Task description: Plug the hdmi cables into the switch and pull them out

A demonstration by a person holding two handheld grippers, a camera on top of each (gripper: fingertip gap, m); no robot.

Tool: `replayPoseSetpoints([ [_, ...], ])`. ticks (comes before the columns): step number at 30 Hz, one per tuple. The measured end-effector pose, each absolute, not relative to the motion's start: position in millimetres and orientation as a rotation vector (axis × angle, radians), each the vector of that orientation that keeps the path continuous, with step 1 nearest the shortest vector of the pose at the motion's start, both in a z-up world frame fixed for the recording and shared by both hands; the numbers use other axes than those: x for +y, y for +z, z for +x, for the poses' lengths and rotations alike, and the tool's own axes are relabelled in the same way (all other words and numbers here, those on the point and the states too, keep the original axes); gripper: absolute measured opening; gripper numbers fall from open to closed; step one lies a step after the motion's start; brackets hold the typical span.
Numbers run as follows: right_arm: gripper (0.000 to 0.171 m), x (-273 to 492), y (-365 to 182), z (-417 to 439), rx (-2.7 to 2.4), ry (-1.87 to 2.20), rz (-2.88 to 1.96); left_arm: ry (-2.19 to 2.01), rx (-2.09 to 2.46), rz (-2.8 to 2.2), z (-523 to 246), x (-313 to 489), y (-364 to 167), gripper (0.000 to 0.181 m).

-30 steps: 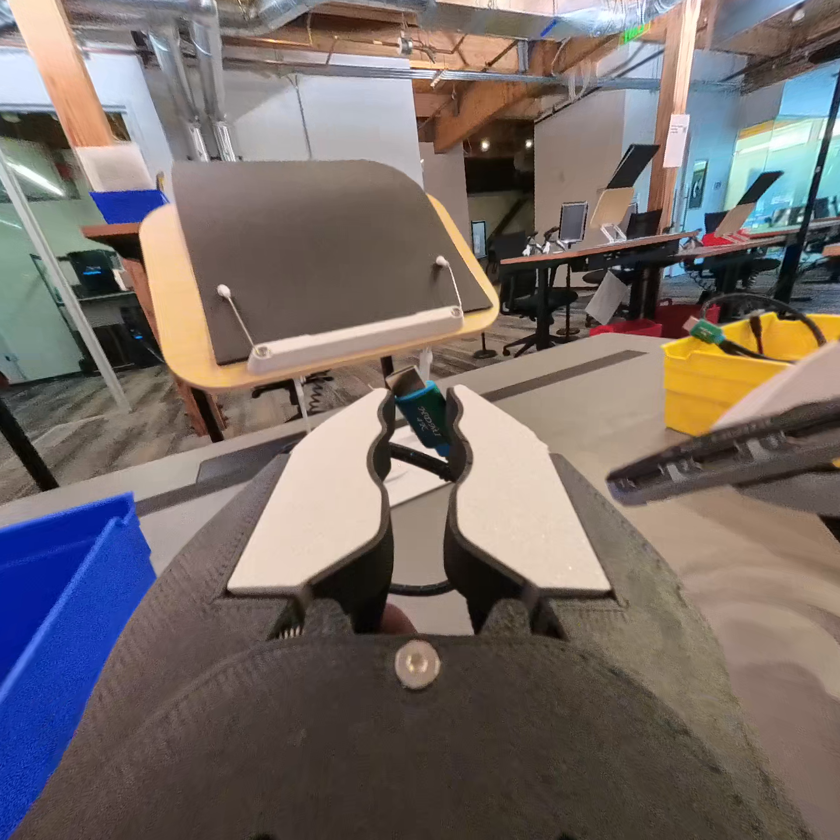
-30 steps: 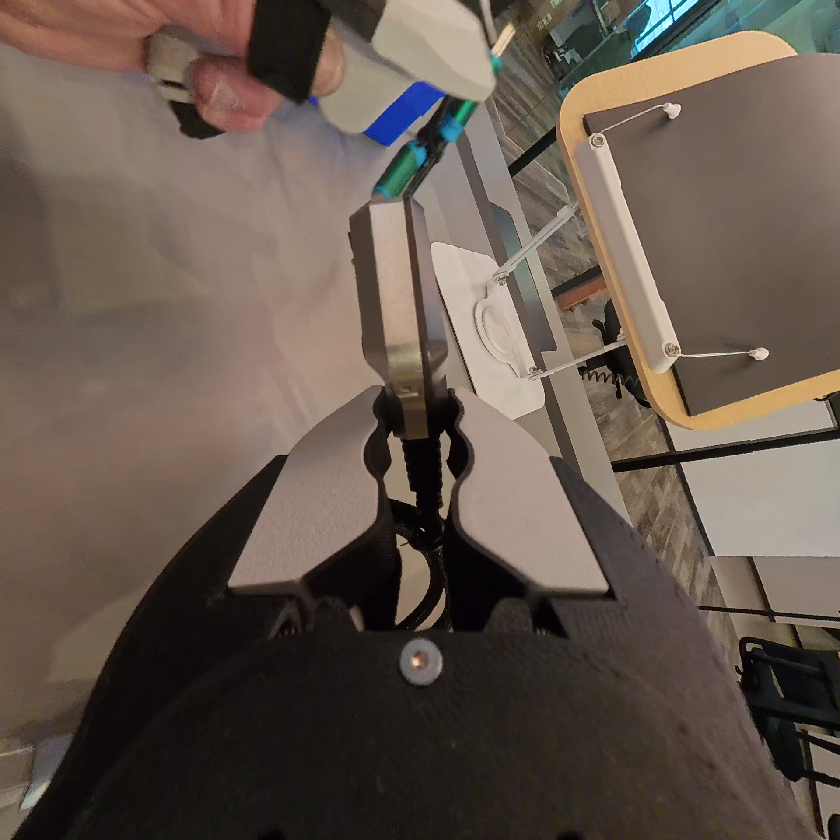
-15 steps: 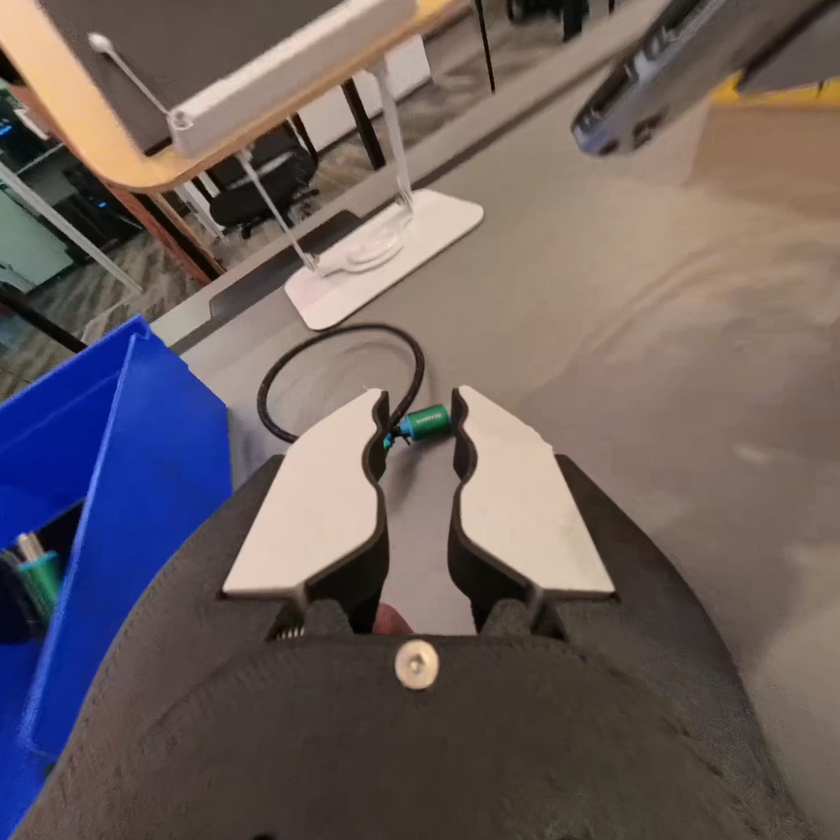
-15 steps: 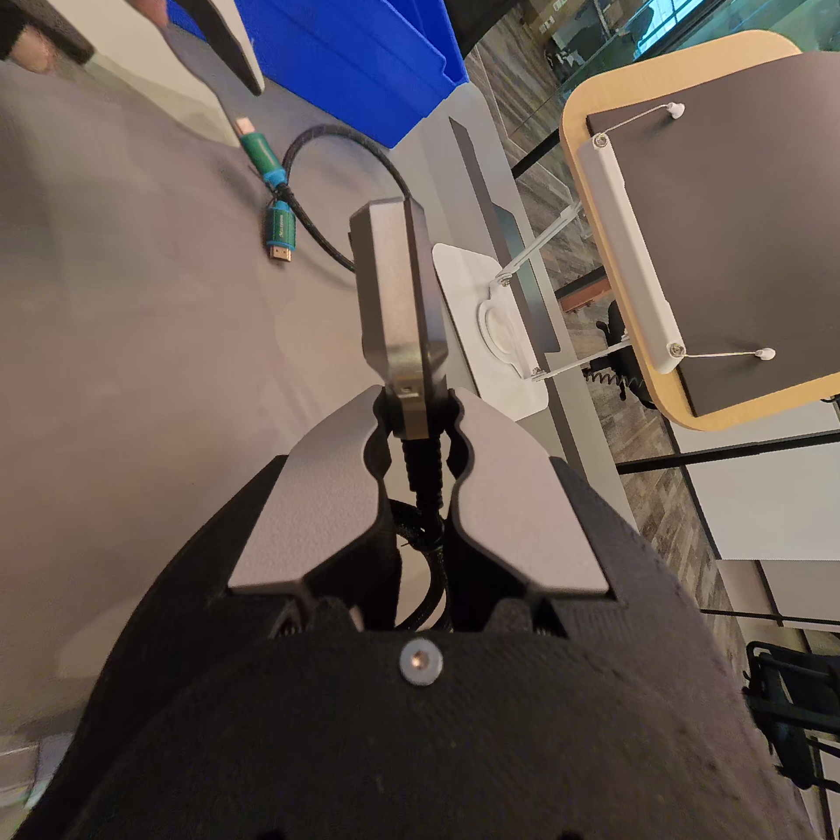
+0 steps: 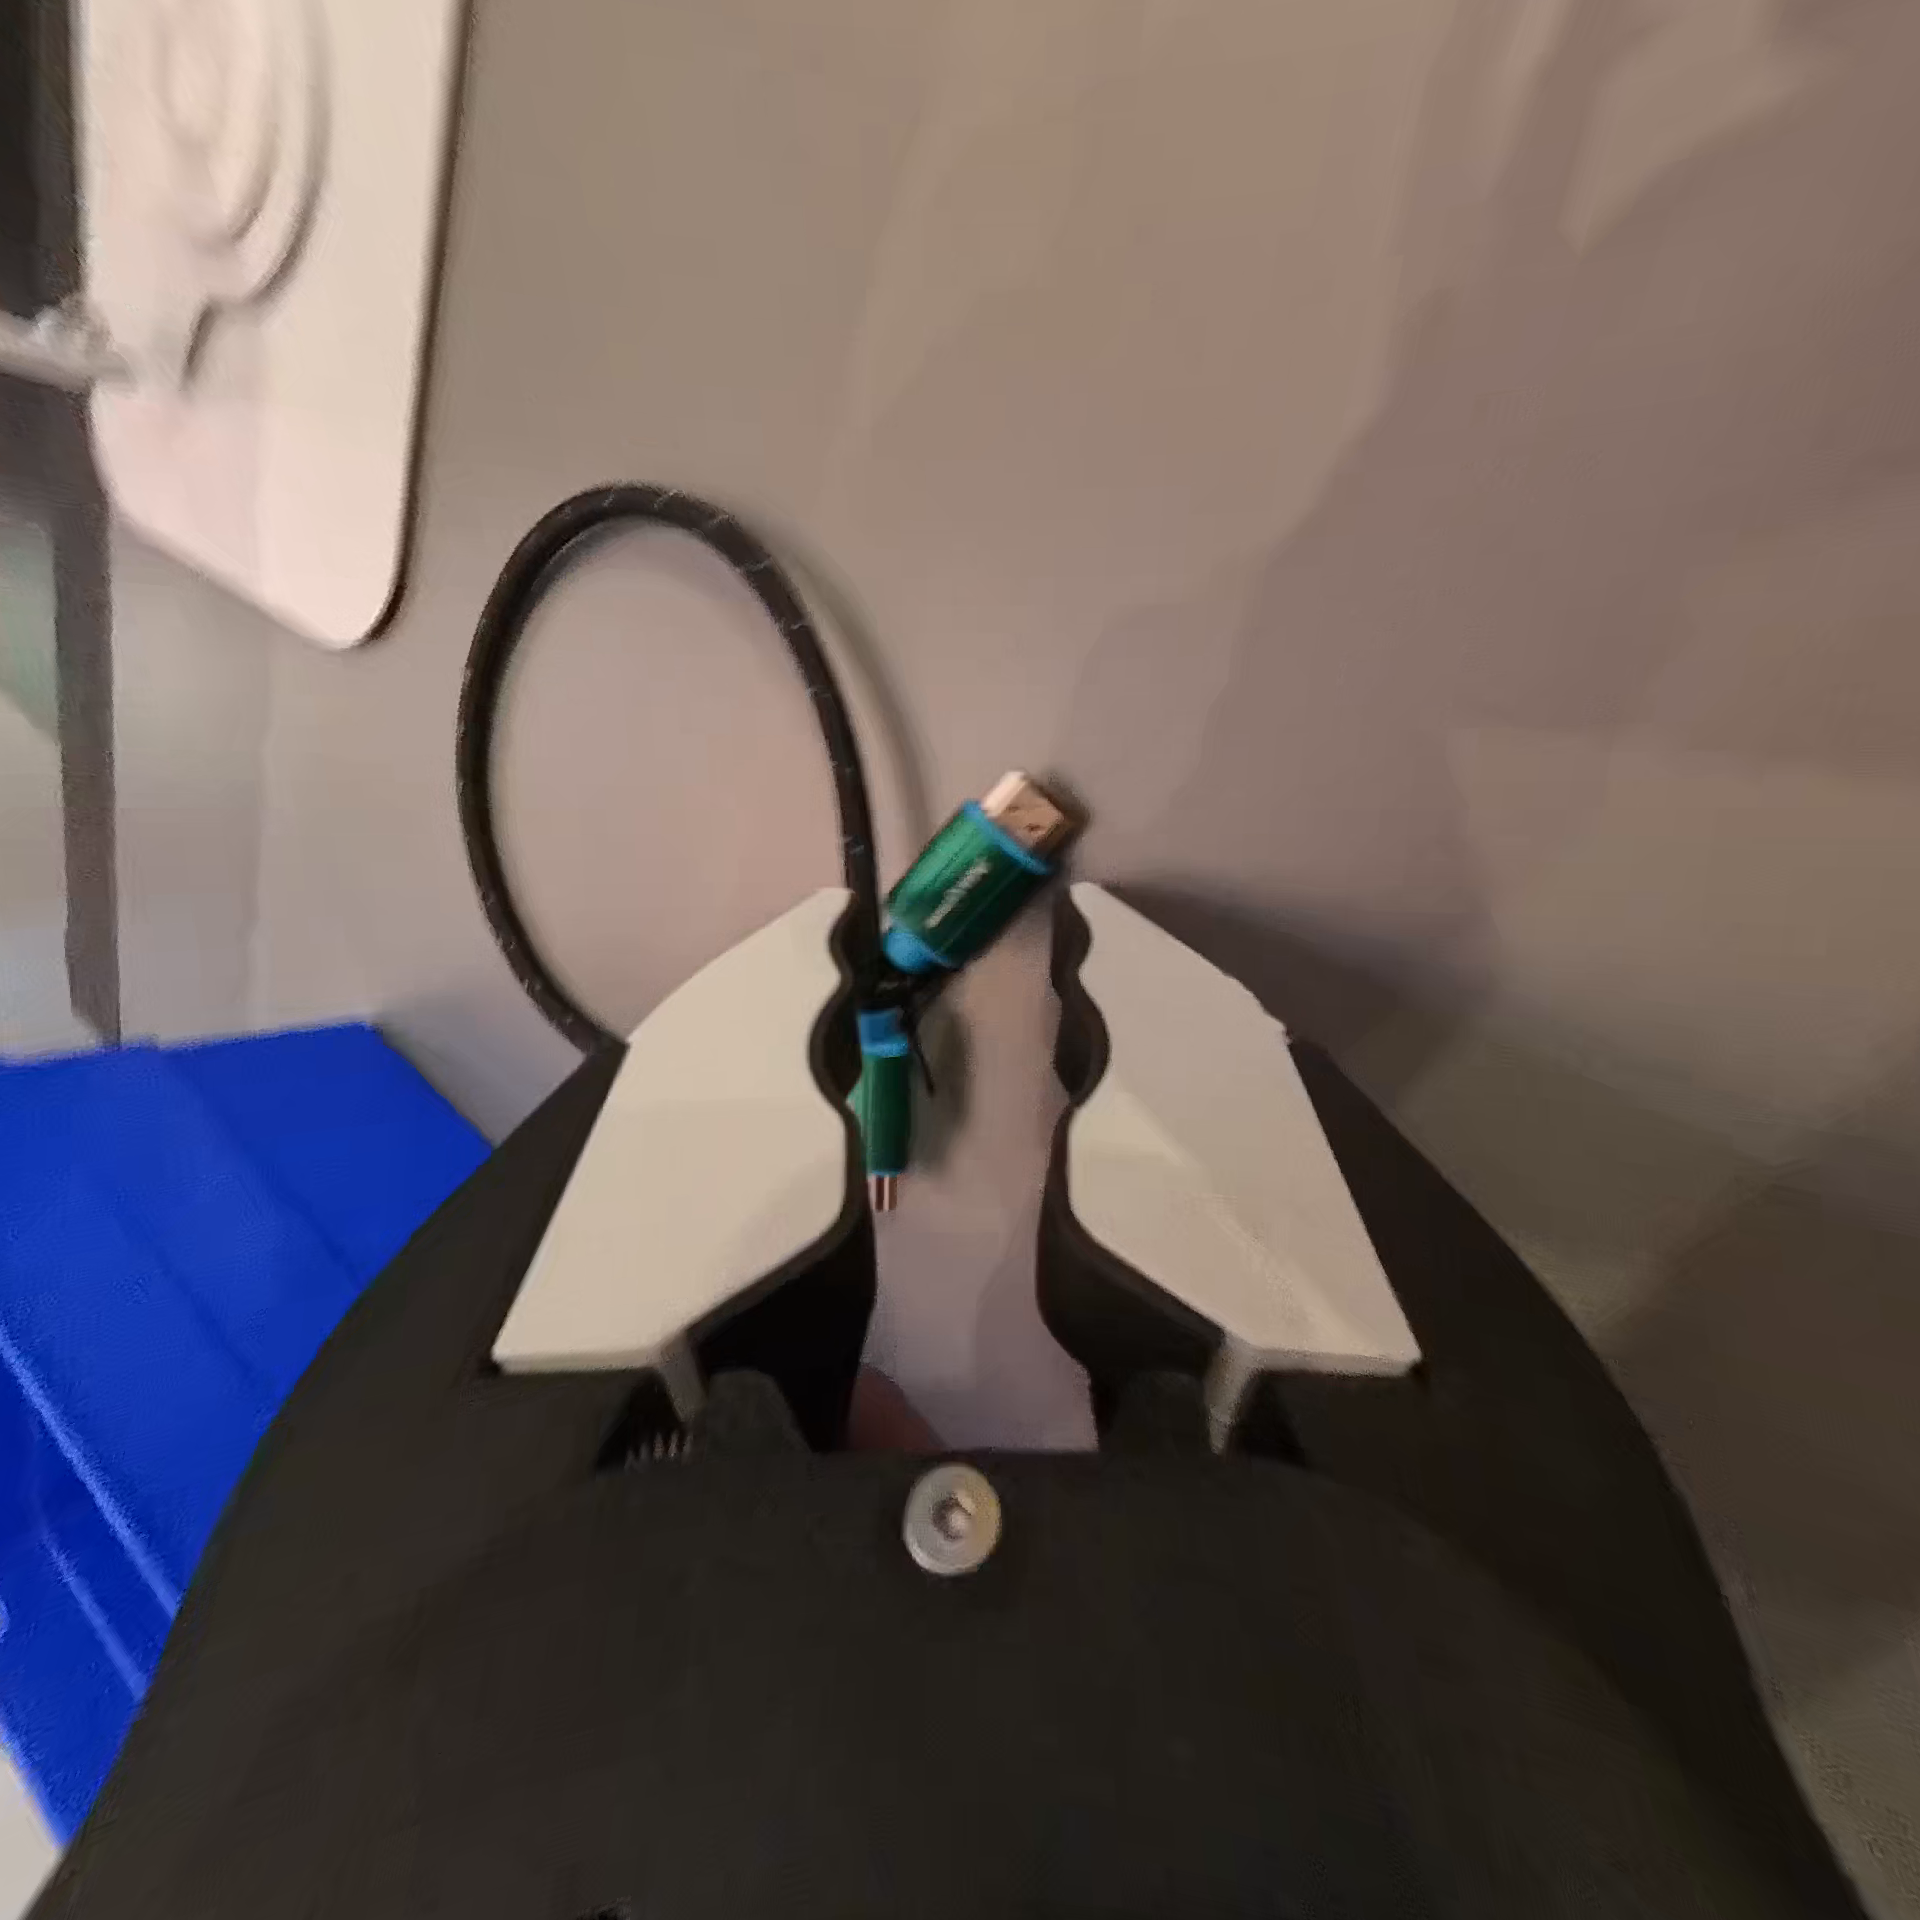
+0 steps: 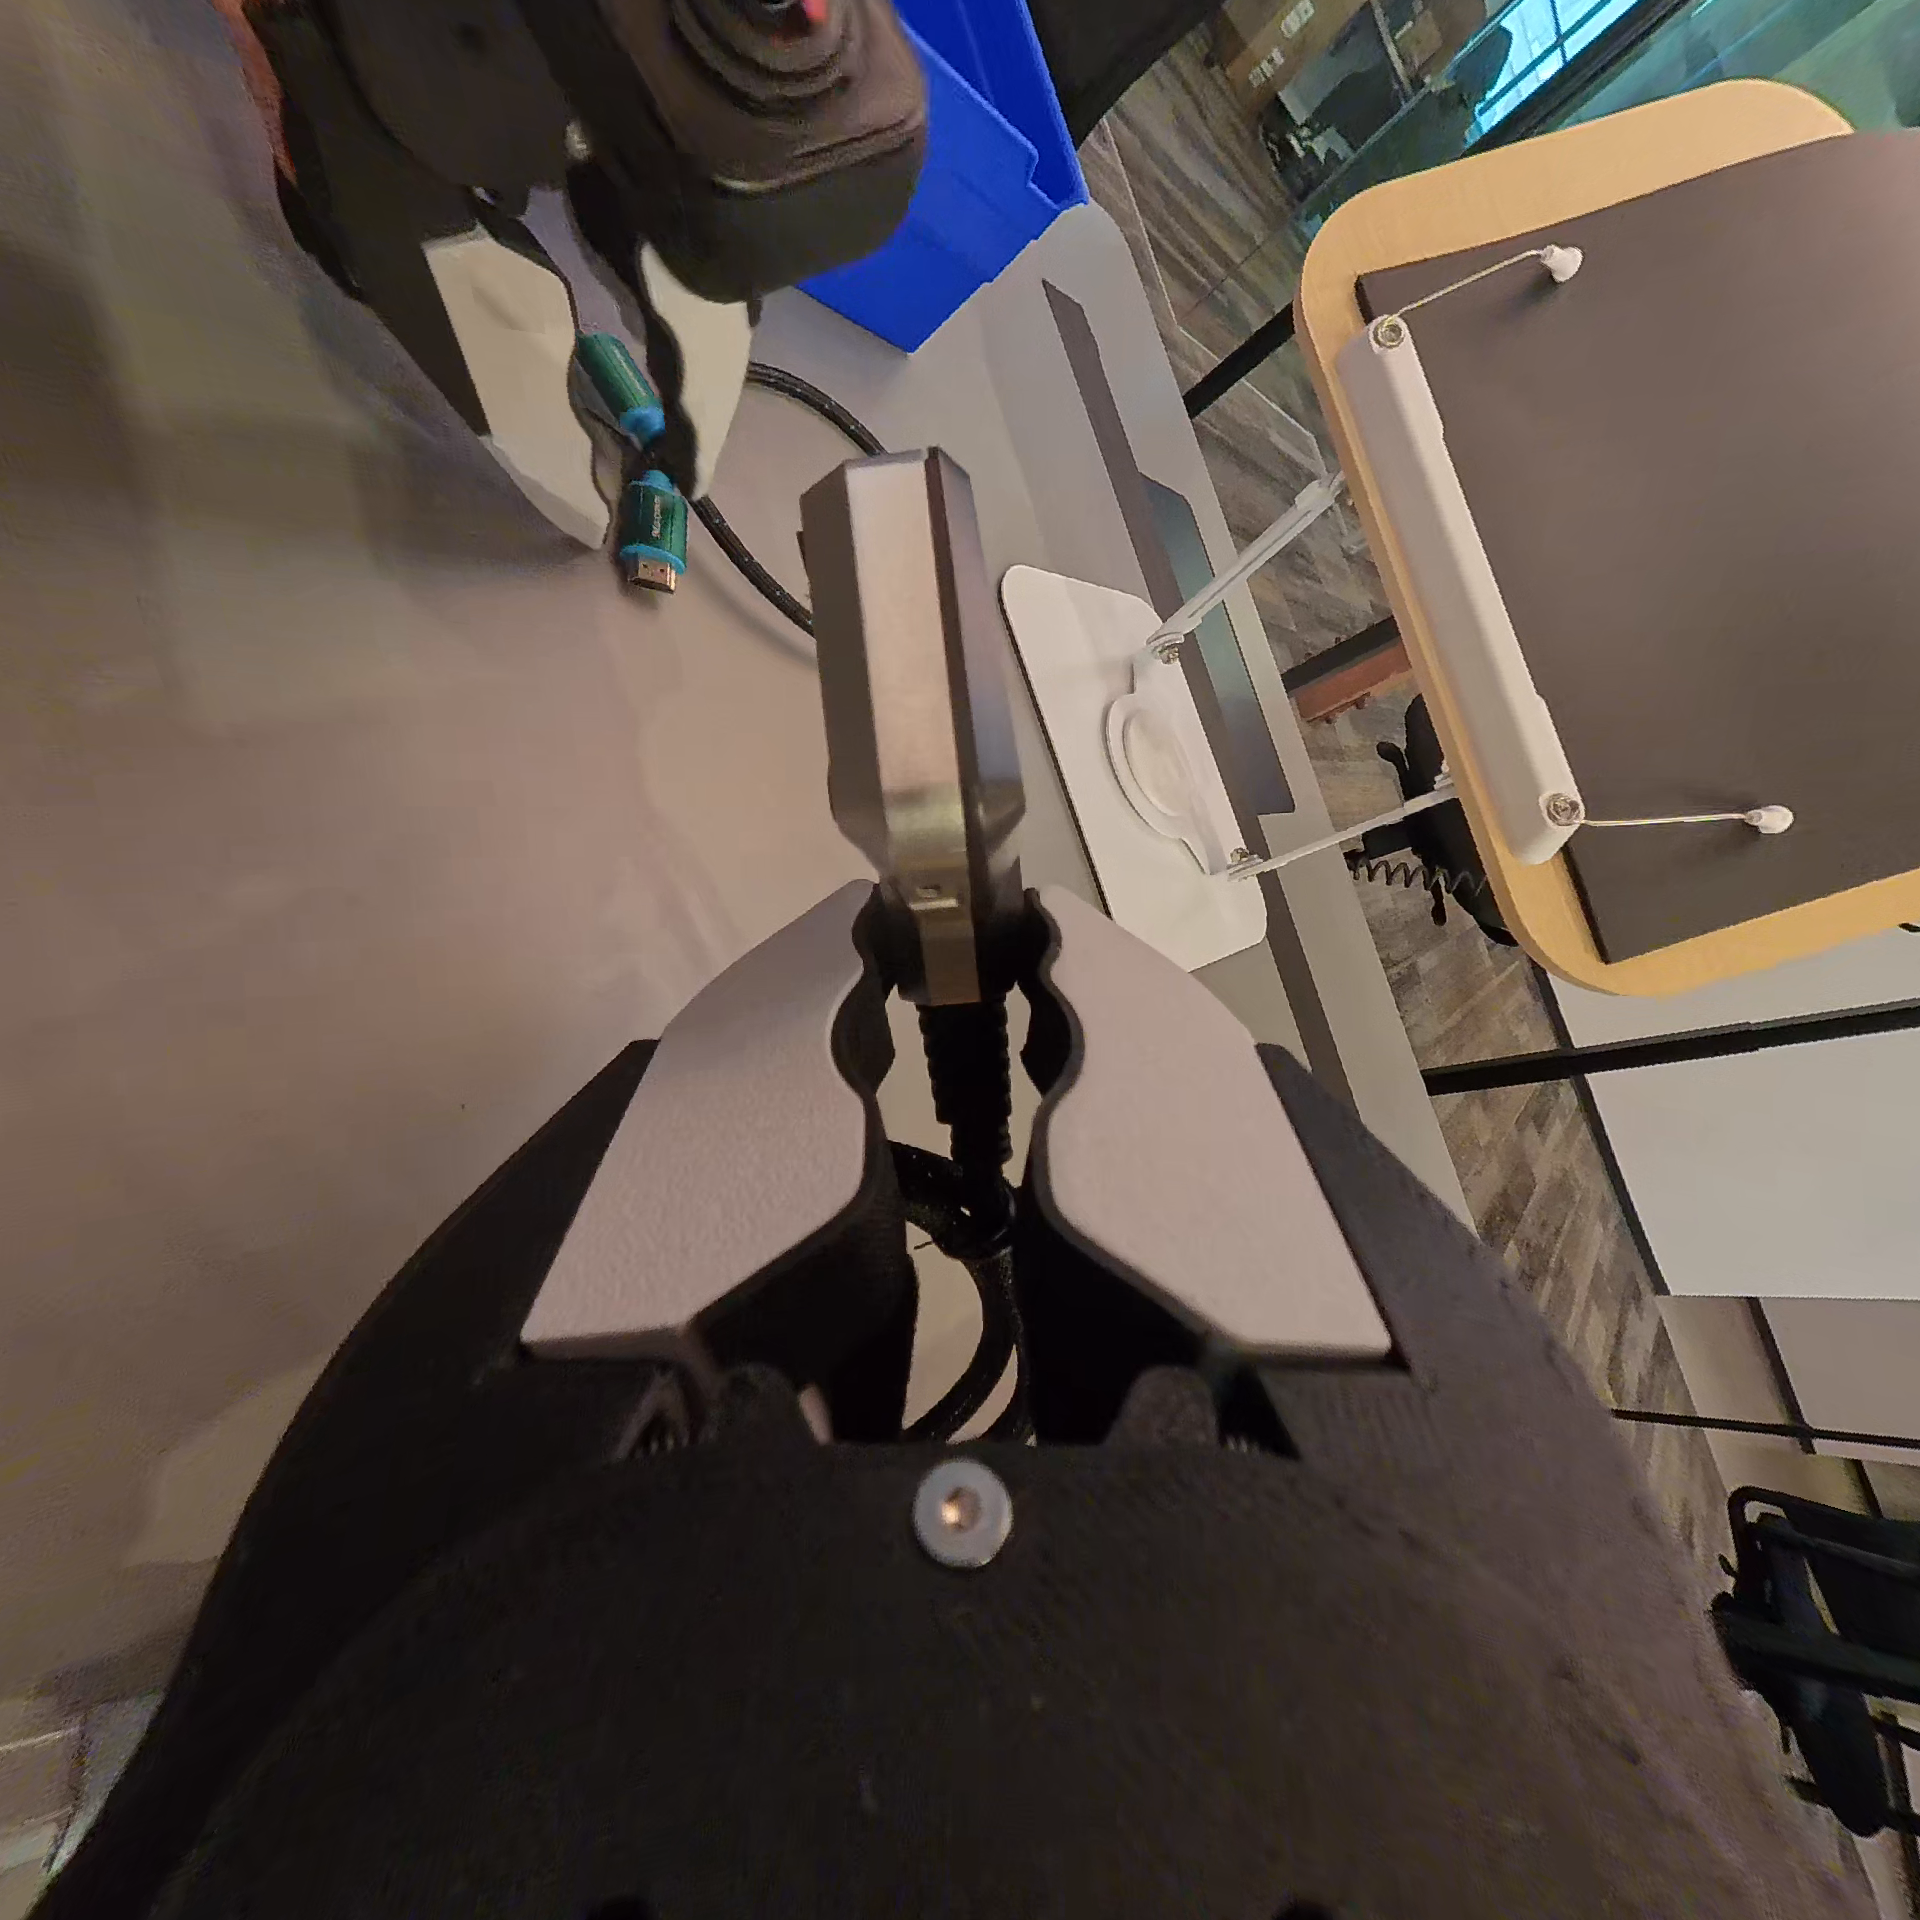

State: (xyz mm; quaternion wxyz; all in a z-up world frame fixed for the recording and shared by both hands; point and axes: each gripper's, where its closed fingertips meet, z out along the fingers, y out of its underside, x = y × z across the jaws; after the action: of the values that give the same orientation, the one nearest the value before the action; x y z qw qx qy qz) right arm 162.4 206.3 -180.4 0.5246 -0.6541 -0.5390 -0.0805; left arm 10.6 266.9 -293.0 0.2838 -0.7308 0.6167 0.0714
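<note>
Here the grey tabletop lies bare to my right. My right hand-held gripper clamps the switch; my left hand-held gripper hangs parted over the green-plugged hdmi cable, beside the blue bin.

Two close wrist views, shared green-plugged cable

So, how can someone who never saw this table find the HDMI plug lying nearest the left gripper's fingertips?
Start at the blue bin on the grey table. Beside it a black cable loops to the open left gripper. The plug there is green with a gold tip pointing away; its twin points backward.
</note>
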Motion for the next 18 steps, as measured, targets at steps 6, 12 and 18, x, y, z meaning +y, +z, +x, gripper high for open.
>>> replayPoseSetpoints([
  [6,0.021,207,-181,163,-1.282,-0.175,-1.568,0.157,1.872,-1.933,9,259,-297,0.024],
  [12,0.021,206,-180,164,-1.275,-0.166,-1.569,0.213,1.891,-1.941,7,271,-295,0.033],
  [18,0.021,207,-180,163,-1.273,-0.158,-1.569,0.238,1.877,-1.961,-1,281,-295,0.034],
])
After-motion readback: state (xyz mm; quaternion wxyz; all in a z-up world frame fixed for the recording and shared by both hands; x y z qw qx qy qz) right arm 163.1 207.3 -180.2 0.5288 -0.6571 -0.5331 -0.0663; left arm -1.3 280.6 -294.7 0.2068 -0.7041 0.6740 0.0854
